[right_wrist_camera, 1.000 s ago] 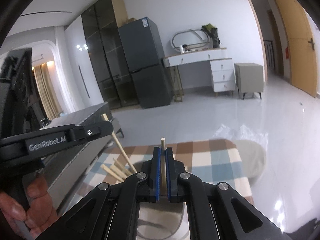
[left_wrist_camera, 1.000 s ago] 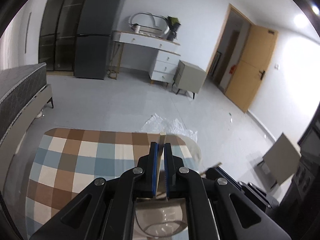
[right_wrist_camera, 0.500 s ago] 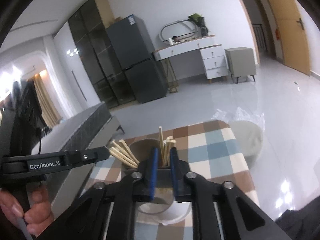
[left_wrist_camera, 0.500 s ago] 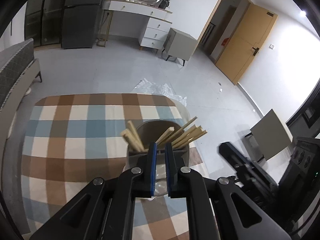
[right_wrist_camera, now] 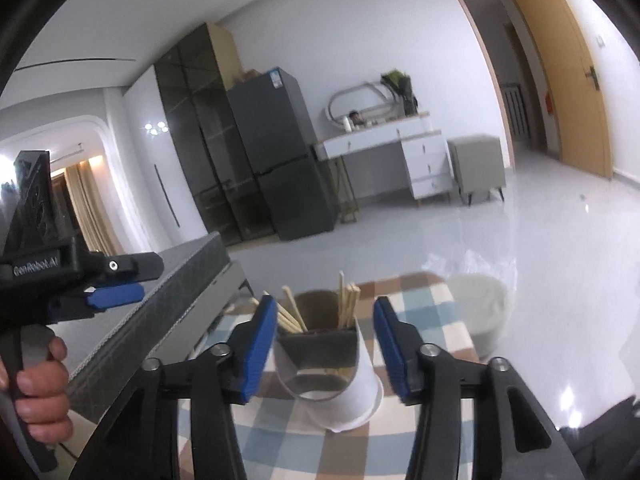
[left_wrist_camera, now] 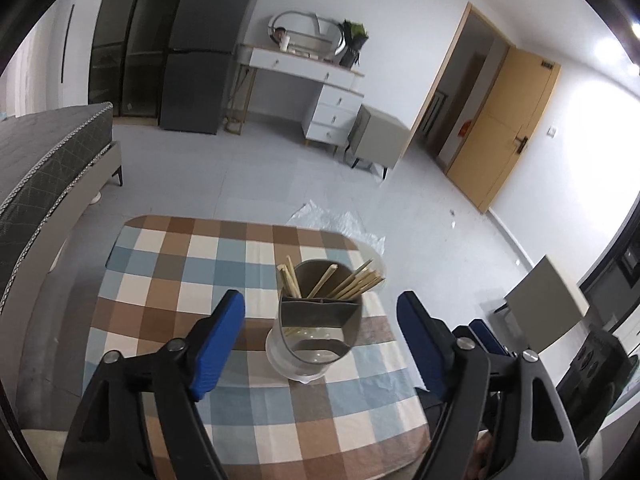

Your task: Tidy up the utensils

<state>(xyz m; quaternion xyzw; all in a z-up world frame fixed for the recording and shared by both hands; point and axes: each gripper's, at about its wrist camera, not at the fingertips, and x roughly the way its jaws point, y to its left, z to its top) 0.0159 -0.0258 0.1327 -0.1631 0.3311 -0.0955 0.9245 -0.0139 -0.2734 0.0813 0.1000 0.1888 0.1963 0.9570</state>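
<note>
A grey and white utensil holder (left_wrist_camera: 320, 320) stands on a checked tablecloth (left_wrist_camera: 168, 280). Several wooden chopsticks (left_wrist_camera: 352, 280) lean in its back compartment. My left gripper (left_wrist_camera: 320, 316) is wide open and empty, its blue pads either side of the holder and nearer the camera. In the right wrist view the same holder (right_wrist_camera: 332, 356) with chopsticks (right_wrist_camera: 348, 304) sits between the open, empty jaws of my right gripper (right_wrist_camera: 326, 340). The left gripper (right_wrist_camera: 116, 294) also shows there at the far left, held by a hand.
The table's edges lie close around the holder. A grey bed (left_wrist_camera: 48, 160) stands left of the table. A plastic sheet (left_wrist_camera: 340, 220) lies on the floor beyond it. A round white stool (right_wrist_camera: 480, 304) sits at the table's far right.
Both grippers held a chopstick one second ago. Both have let go, opened wide and pulled back from the holder. The chopsticks now stand in the holder.
</note>
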